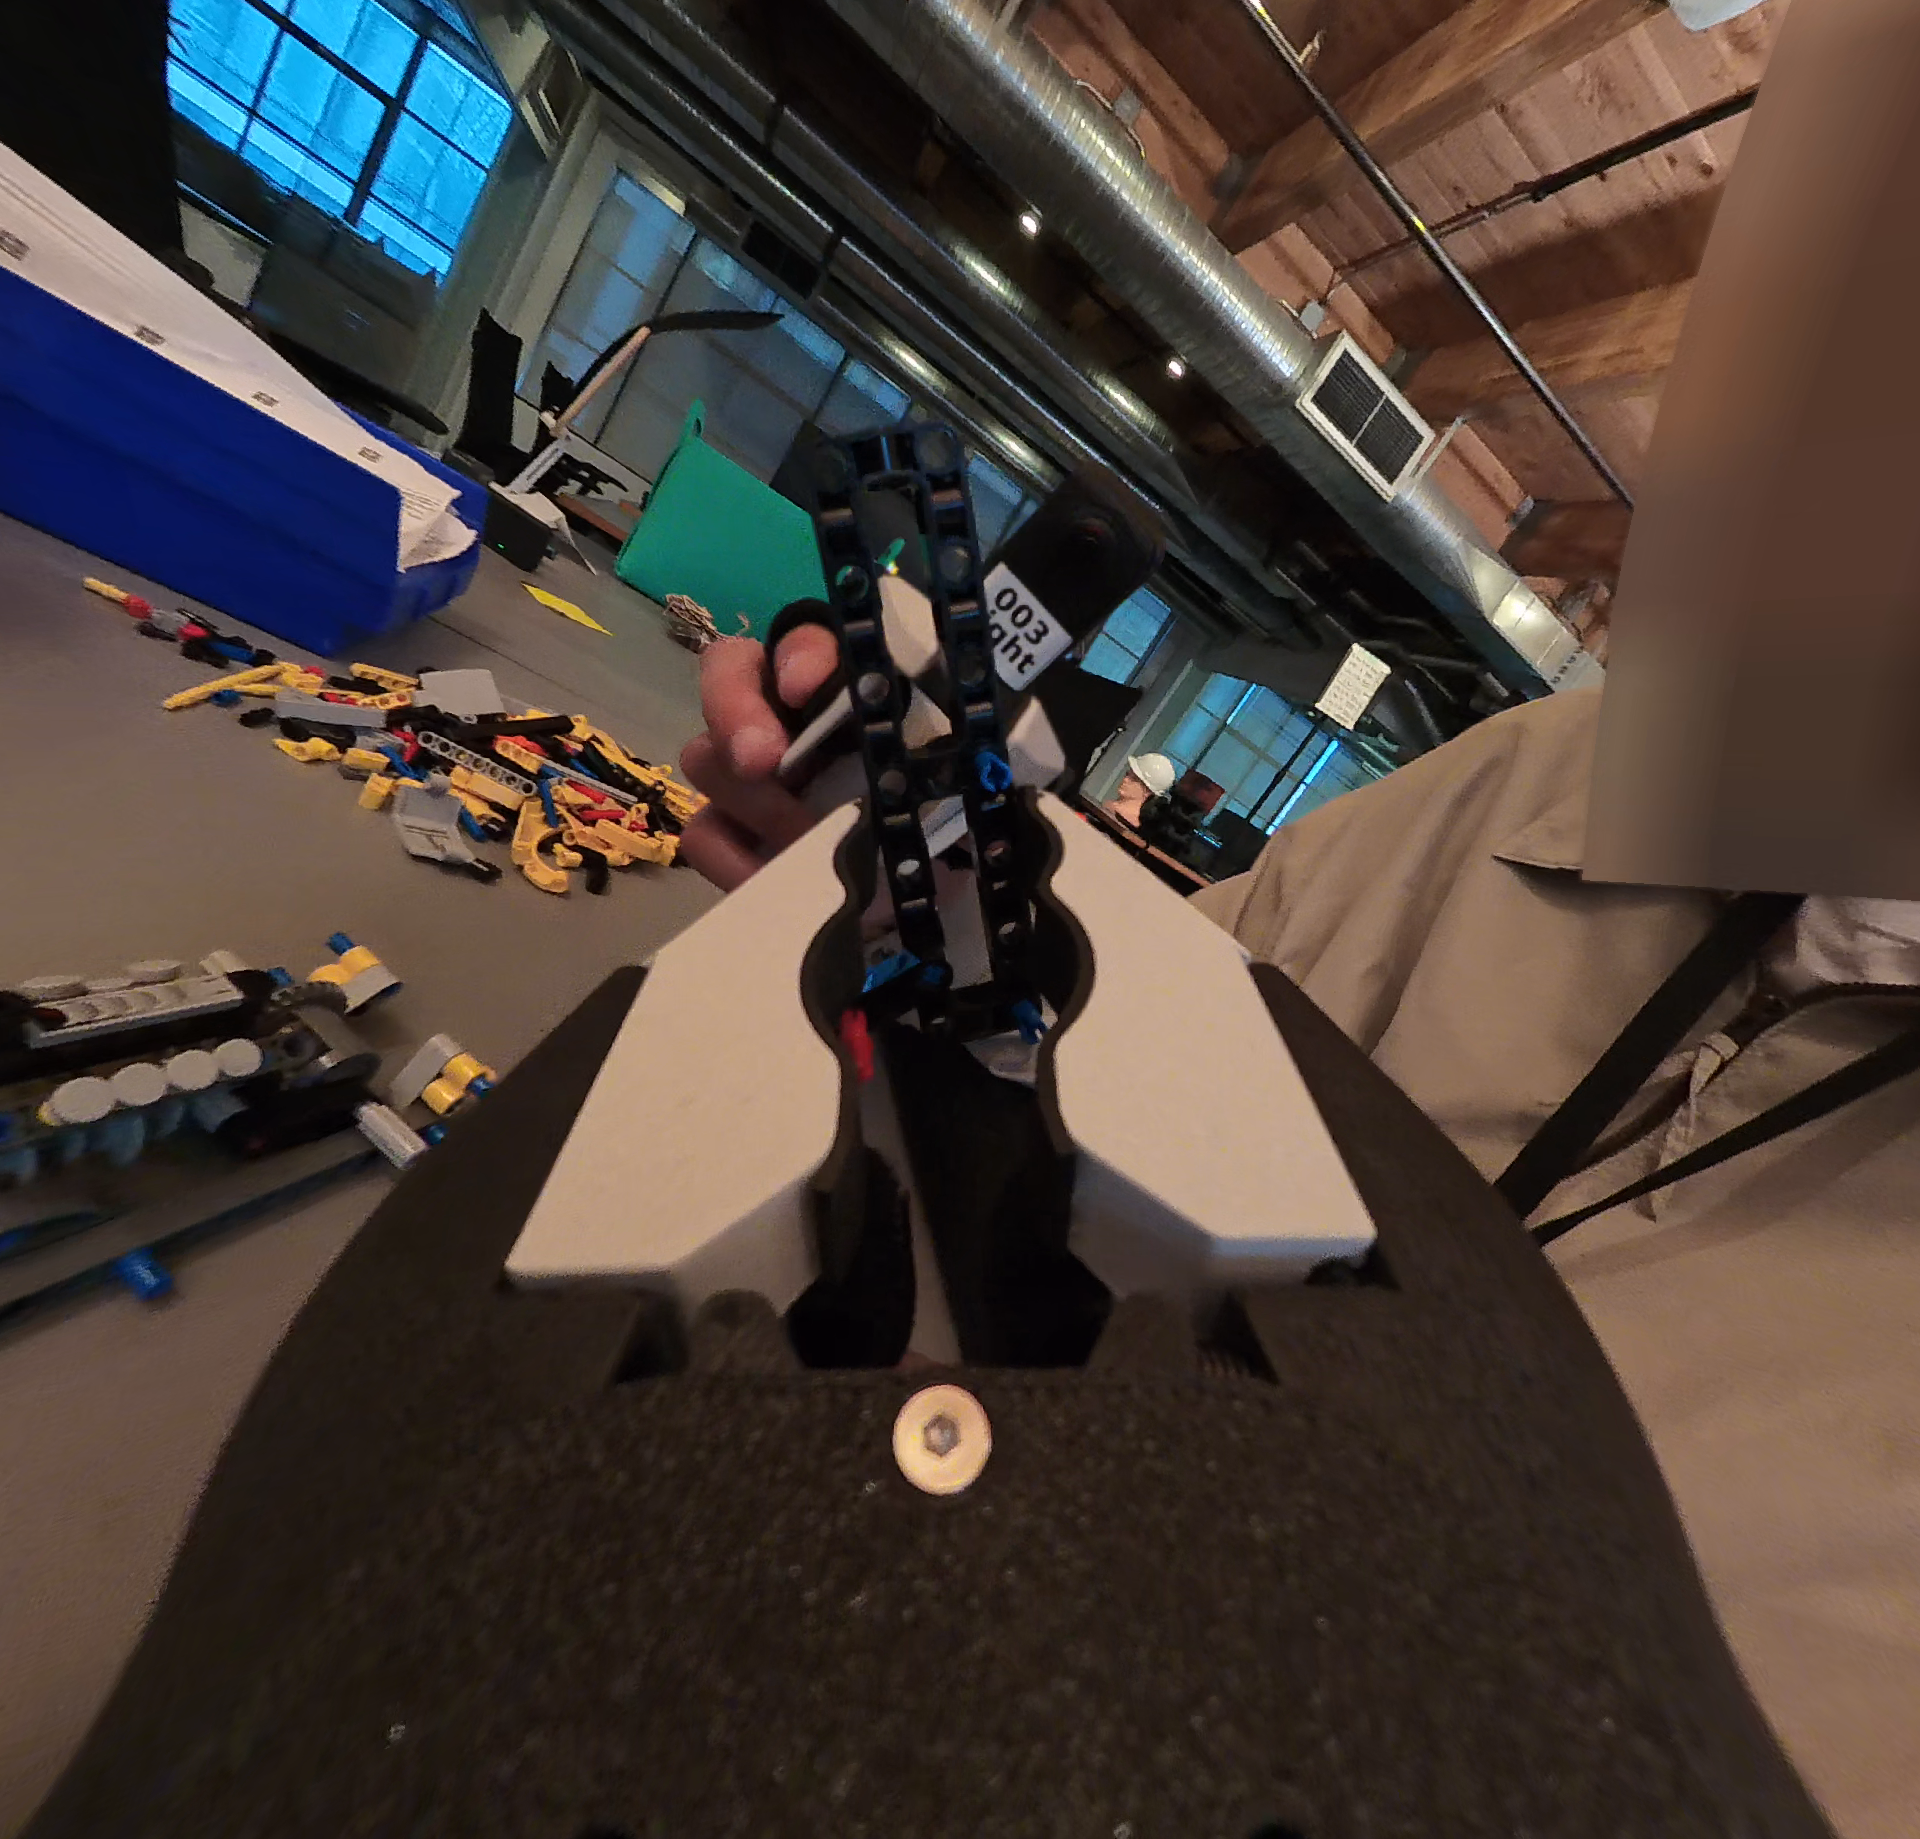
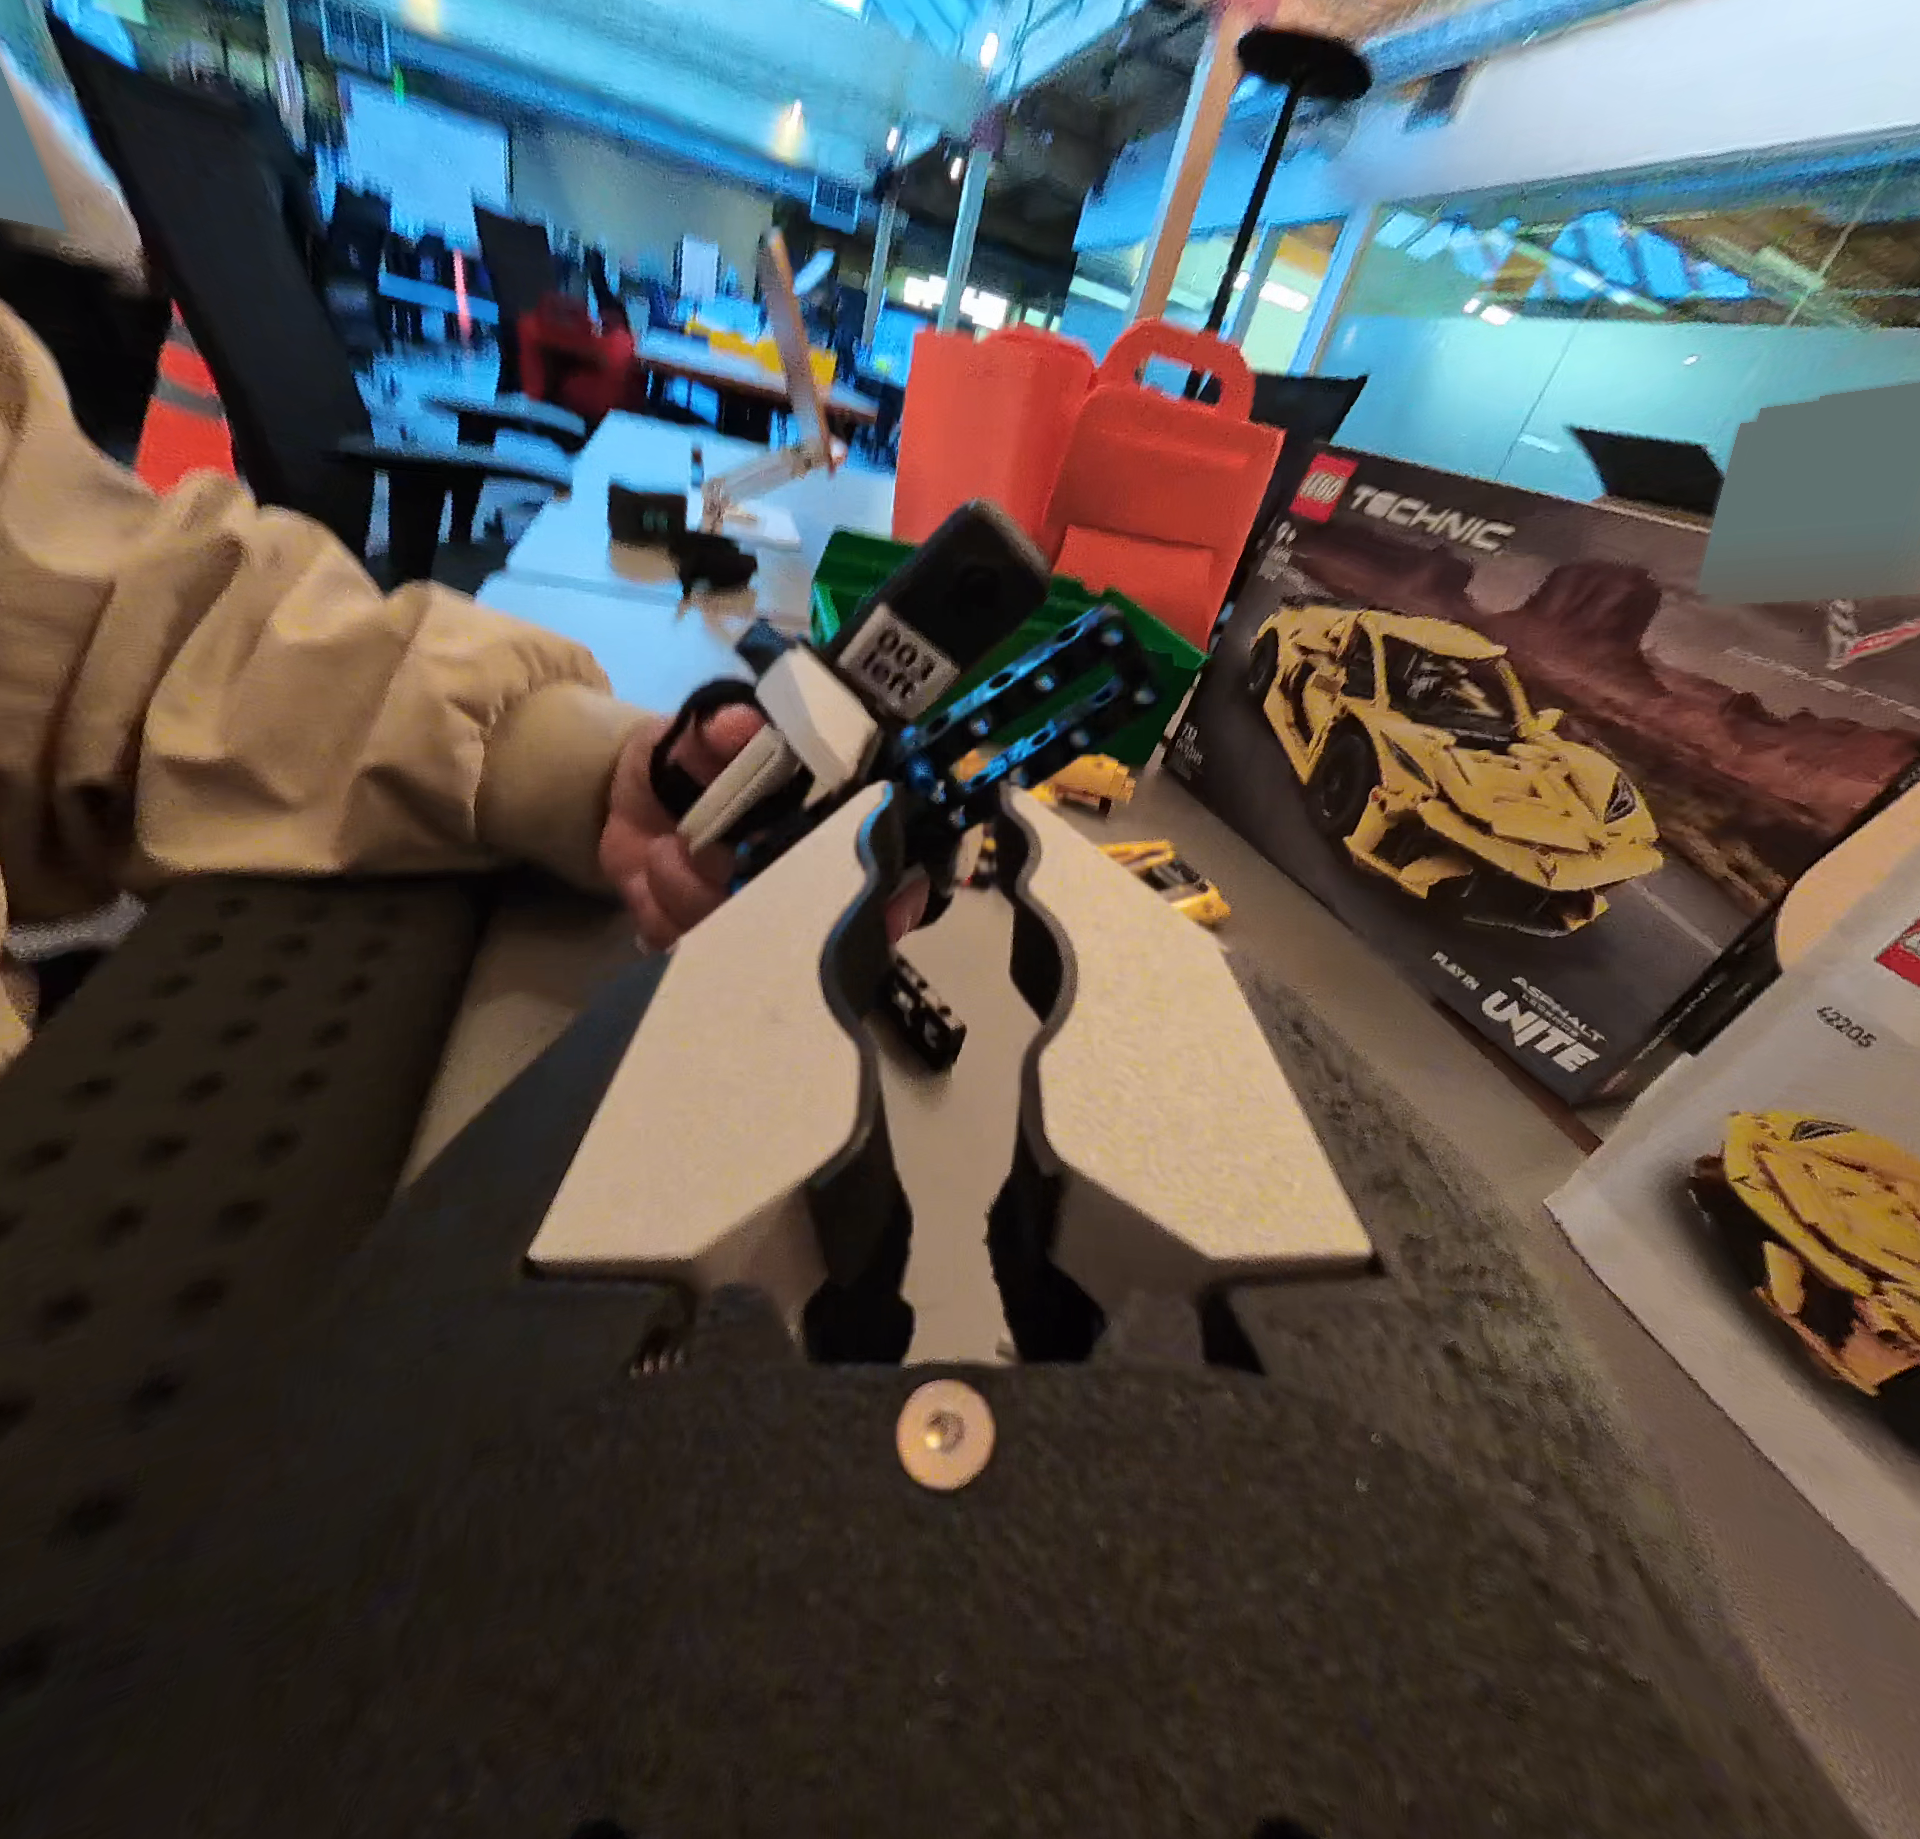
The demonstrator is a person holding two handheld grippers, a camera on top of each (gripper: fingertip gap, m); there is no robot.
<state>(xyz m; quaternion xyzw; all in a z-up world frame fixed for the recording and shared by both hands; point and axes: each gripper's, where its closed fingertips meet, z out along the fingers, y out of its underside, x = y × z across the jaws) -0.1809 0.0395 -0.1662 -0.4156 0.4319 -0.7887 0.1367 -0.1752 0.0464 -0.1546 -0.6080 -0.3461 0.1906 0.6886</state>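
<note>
My left gripper point(image 1: 945, 813) is shut on the lower end of a black frame point(image 1: 914, 542) made of two long holed beams with blue pins. It holds the frame upright above the grey table point(image 1: 208, 906). My right gripper point(image 1: 977, 688), held by a hand point(image 1: 748, 750), faces it, with a finger on each side of the frame's right beam. In the right wrist view my right gripper point(image 2: 945, 802) is closed to a narrow gap around the frame's near end point(image 2: 1039, 693). A small black piece point(image 2: 925, 1020) shows in that gap. The left gripper point(image 2: 894, 761) is just beyond.
A pile of loose yellow, black and grey pieces point(image 1: 499, 771) and a part-built model point(image 1: 156, 1051) lie on the left. A blue bin point(image 1: 208, 470) stands behind them. On the right stand a box showing a yellow car point(image 2: 1507, 750), a booklet point(image 2: 1766, 1218), orange containers point(image 2: 1091, 459) and a green bin point(image 2: 1132, 667). Both grippers' tips are close together, under 4 cm apart. From the left gripper's tips to the small black piece point(image 2: 925, 1020) is close to 15 cm.
</note>
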